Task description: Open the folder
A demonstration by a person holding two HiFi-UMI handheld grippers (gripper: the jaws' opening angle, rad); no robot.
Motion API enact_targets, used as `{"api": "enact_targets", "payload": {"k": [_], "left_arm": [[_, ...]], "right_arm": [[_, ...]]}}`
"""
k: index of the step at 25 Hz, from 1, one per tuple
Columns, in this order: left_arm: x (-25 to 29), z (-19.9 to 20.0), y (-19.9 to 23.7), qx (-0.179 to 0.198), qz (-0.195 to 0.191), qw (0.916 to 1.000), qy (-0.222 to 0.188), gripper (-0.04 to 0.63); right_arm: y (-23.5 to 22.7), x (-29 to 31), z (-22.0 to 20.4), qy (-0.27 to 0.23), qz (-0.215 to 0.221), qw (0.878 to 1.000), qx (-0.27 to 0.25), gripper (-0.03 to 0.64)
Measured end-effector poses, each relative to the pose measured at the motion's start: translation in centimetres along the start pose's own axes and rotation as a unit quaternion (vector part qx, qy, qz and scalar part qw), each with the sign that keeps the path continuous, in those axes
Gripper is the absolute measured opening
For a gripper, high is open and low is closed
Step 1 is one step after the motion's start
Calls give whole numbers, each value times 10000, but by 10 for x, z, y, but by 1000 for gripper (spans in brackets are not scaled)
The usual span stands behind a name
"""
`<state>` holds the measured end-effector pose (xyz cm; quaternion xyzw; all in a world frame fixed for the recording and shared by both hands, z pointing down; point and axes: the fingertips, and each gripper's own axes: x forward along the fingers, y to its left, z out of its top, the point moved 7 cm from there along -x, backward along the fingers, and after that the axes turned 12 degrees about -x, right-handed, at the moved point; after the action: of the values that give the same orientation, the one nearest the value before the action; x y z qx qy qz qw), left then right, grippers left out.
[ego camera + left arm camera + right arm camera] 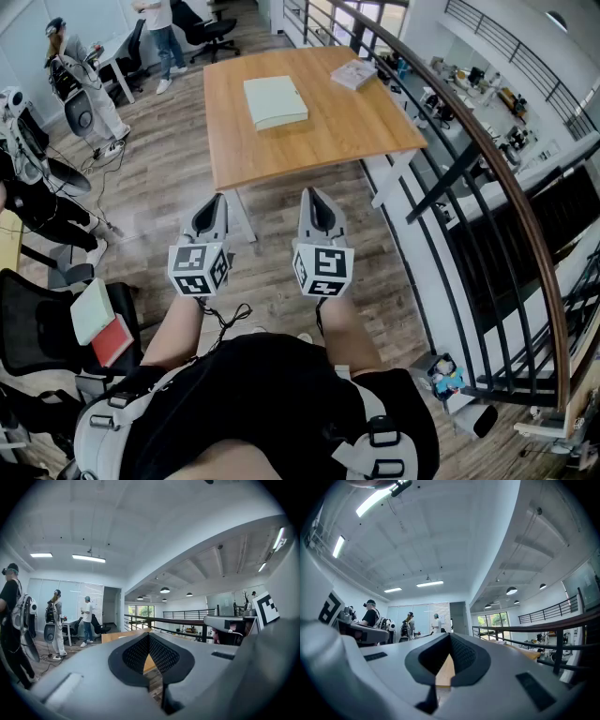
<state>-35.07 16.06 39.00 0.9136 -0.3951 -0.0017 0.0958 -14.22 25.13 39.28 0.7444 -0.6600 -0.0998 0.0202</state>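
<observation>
A pale green folder [275, 101] lies closed and flat on the far half of a wooden table [337, 127]. Both grippers hang in the air in front of the person's body, short of the table's near edge and pointing toward it. The left gripper [214, 199] has its jaws together with nothing in them. The right gripper [314, 195] beside it also looks shut and holds nothing. In the left gripper view the closed tips [149, 634] cover most of the table [115, 636]. A strip of tabletop [446, 672] shows below the tips [450, 635] in the right gripper view. Neither gripper view shows the folder.
A stack of papers or a book [353, 73] sits at the table's far right corner. A curved railing [511, 178] runs along the right side. An office chair [56, 328] carrying notebooks stands at the lower left. People [167, 28] and equipment stand at the back left.
</observation>
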Motion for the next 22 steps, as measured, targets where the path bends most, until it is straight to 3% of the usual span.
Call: {"api": "enact_targets", "payload": {"k": [7, 22], "left_arm": [[2, -10, -20, -104, 12, 9999, 73, 2], [11, -24, -79, 146, -17, 9997, 195, 2]], "right_arm": [[-14, -13, -8, 56, 66, 9999, 147, 5], [-55, -42, -21, 74, 280, 9993, 256, 5]]}}
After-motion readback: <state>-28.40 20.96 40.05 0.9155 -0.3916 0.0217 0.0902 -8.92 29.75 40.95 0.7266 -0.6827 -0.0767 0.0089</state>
